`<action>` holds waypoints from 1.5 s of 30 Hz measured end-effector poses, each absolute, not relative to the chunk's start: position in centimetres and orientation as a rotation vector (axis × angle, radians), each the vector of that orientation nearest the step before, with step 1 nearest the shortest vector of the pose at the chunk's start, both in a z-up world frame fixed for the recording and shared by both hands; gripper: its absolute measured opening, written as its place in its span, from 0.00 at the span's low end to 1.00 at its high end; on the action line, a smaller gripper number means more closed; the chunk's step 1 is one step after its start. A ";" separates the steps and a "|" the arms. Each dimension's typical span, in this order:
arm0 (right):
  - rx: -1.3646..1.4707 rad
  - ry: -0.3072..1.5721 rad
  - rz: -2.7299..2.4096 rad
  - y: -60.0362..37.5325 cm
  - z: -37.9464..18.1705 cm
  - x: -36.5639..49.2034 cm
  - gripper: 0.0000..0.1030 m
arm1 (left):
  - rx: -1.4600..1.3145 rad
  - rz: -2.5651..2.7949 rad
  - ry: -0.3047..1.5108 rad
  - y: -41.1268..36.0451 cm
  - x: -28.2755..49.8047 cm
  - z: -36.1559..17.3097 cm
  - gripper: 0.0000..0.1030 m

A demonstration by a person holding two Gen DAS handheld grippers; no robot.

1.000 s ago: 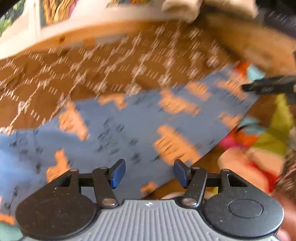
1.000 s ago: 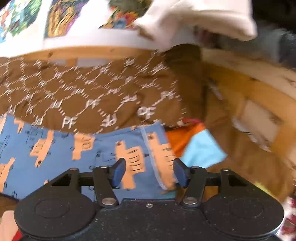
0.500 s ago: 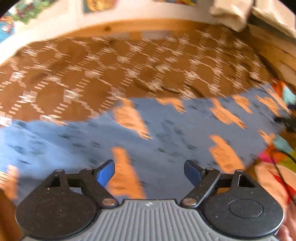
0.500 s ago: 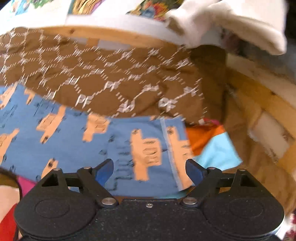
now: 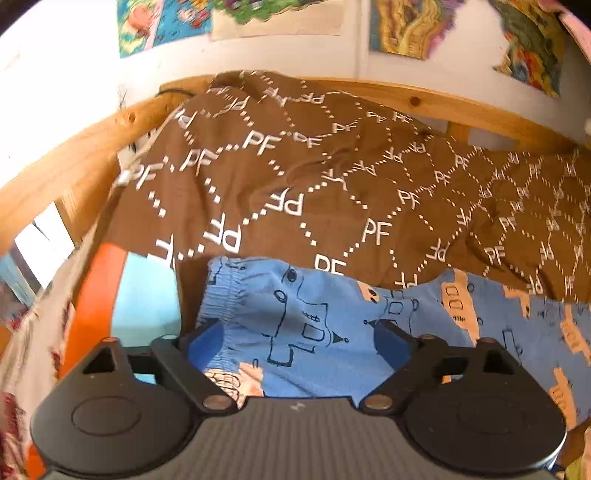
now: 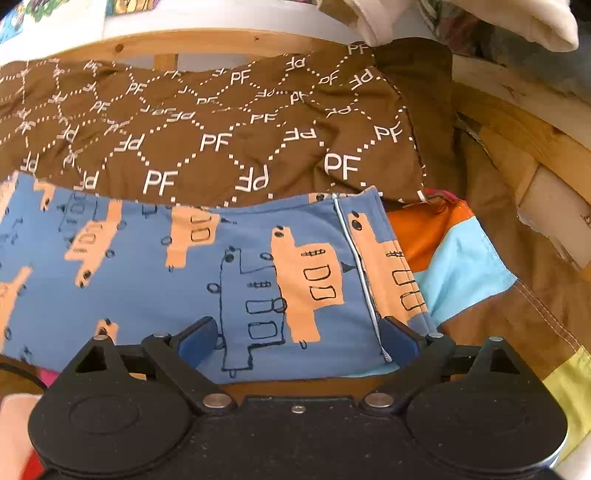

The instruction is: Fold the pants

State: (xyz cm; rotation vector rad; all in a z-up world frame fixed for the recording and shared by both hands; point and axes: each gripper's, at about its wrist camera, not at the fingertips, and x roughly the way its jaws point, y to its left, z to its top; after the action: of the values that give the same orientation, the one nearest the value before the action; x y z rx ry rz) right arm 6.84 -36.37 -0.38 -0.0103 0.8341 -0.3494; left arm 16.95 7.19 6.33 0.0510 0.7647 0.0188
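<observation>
On the left wrist view, the left gripper (image 5: pixel 299 341) hangs over the waistband end of the pants (image 5: pixel 332 321). Jaws are wide and opening; blue pads sit either side of the fabric but press on nothing, so no grip. Pants are blue with orange and outlined vehicle prints, lying flat, gathered elastic waistband (image 5: pixel 221 295) toward the left. Their far edge lies against a brown blanket (image 5: pixel 332 184) printed with white "PF" letters and dotted diamonds. Left of the waistband: a light blue and orange cloth (image 5: pixel 144 295). Wooden bed rail (image 5: pixel 74 158) runs round the back and left side, with colourful drawings (image 5: pixel 406 26) on the white wall behind it.

Over on the right wrist view, the right gripper (image 6: pixel 299 338) sits above the other end of the pants (image 6: pixel 184 273). Jaws likewise wide and opening, cloth below and between the pads, not pinched. A hem seam (image 6: pixel 354 258) with pale stitching runs down just inside the right pad. Pants spread flat from here off to the left edge. Brown blanket (image 6: pixel 221 129) borders them at the back. Same orange and light blue cloth (image 6: pixel 454 258) pokes out from under the right end. Wooden rail (image 6: pixel 517 129) curves along the right, a white cloth (image 6: pixel 517 22) draped above it.
</observation>
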 end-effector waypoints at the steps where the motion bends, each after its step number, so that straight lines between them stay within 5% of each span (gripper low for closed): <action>1: -0.001 0.828 -0.349 -36.4 -0.1 6.9 0.93 | 0.081 0.003 0.757 6.5 16.8 6.6 0.94; 12: 0.049 0.759 -0.200 -35.3 1.2 9.8 0.99 | 0.324 -0.449 0.752 -4.2 24.8 5.6 0.99; 14: 0.058 0.754 -0.176 -34.9 1.0 9.6 0.99 | 0.339 -0.473 0.820 -5.7 27.5 4.4 0.87; 16: 0.066 0.758 -0.157 -34.5 0.6 9.4 0.99 | 0.323 -0.495 0.914 -6.5 29.9 3.0 0.58; 20: 0.065 0.780 -0.130 -34.2 -0.4 9.0 0.99 | 0.321 -0.501 1.026 -7.2 32.3 0.6 0.47; 24: 0.066 0.777 -0.111 -34.5 -0.8 8.6 0.99 | 0.356 -0.477 0.991 -8.0 32.1 0.1 0.08; 32: 0.081 0.740 -0.167 -35.9 -0.6 7.7 0.99 | 0.607 -0.331 0.803 -12.5 28.1 -0.6 0.06; 36: 0.089 0.759 -0.212 -36.8 -1.2 7.4 0.99 | 0.504 -0.273 0.884 -12.3 29.5 -1.6 0.16; 38: 0.096 0.732 -0.217 -36.9 -0.6 6.6 0.99 | 0.462 -0.237 0.851 -12.6 28.9 -0.2 0.43; 40: 0.101 0.702 -0.232 -37.1 -0.1 5.5 0.99 | 0.444 -0.212 0.772 -13.7 27.8 1.4 0.82; 45: 0.184 0.672 -0.308 -38.7 0.3 3.4 0.99 | 0.473 -0.467 0.605 -20.3 25.1 4.8 0.94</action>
State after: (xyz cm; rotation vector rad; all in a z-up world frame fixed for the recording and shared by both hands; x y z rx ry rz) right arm 3.37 -38.68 0.33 0.1845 0.6716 -0.3085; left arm 25.12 -20.25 4.84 0.4727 0.6052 -0.4668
